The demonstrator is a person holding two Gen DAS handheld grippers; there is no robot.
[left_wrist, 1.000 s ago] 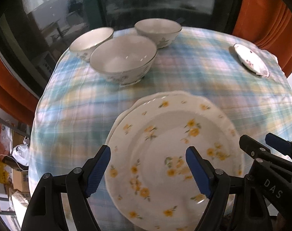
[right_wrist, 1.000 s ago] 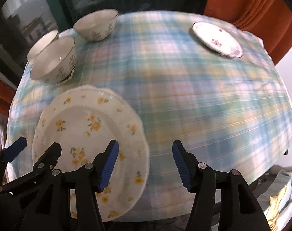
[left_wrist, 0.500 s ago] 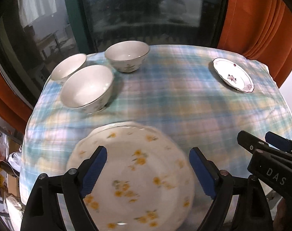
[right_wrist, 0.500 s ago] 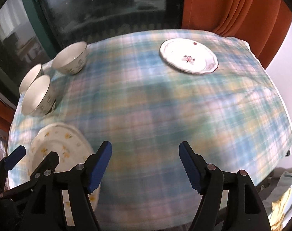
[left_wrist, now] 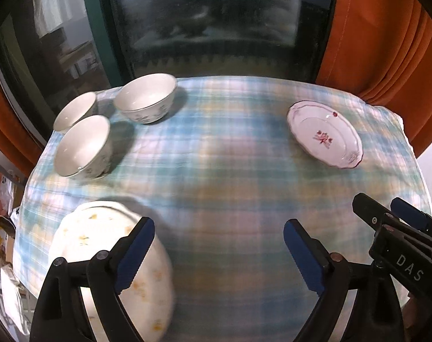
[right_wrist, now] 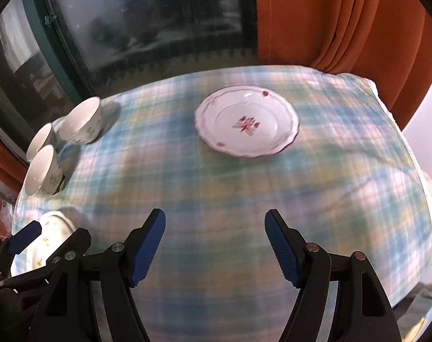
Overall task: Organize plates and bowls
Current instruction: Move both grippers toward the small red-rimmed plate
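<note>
Reaching for the pink-flowered plate (right_wrist: 246,125) is, in our judgement, the likely next move, and here some things could go wrong. This plate lies flat on the checked tablecloth (left_wrist: 230,171), so a finger must slide under its thin rim; if we come down too steeply, the finger may push the plate along the cloth or wrinkle the soft cloth instead of taking the rim. The plate is also near the right edge of the table, so a push in that direction could send it off. Both tools are released and carry nothing: the right gripper (right_wrist: 215,245) has its jaws spread wide, and the left gripper (left_wrist: 218,253) also. The pink-flowered plate is ahead of the right gripper, well apart from it, almost on the line between its fingers. For the left gripper it is far to the right. The yellow-flowered plate (left_wrist: 101,245) lies at the near left of the table, partly behind the left finger of the left gripper. The three bowls (left_wrist: 83,145) stand close together at the far left corner.
</note>
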